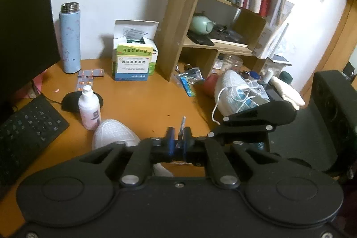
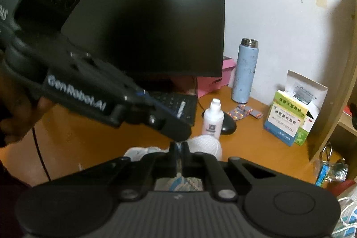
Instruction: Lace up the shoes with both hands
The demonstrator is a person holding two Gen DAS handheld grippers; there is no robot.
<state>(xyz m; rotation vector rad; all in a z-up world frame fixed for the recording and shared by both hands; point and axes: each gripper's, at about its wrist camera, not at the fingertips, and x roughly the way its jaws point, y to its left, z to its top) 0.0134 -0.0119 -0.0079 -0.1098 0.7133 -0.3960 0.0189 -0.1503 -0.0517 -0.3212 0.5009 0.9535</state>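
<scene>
A white shoe (image 1: 116,134) lies on the orange desk just under both grippers, its toe pointing away; it also shows in the right wrist view (image 2: 206,145). My left gripper (image 1: 178,139) is shut on the tip of a white lace (image 1: 182,126), which sticks up between the pads. In the right wrist view the left gripper (image 2: 176,117) crosses from the left, lace tip (image 2: 181,109) in it. My right gripper (image 2: 178,152) is shut on a lace right above the shoe. A second white shoe (image 1: 234,90) with loose laces lies at the right.
A white lotion bottle (image 1: 88,107), a black mouse (image 1: 71,100), a keyboard (image 1: 26,128), a blue flask (image 1: 69,39), pill blisters (image 1: 89,76) and medicine boxes (image 1: 133,61) stand on the desk. A wooden shelf (image 1: 178,15) and a monitor (image 2: 145,21) rise behind.
</scene>
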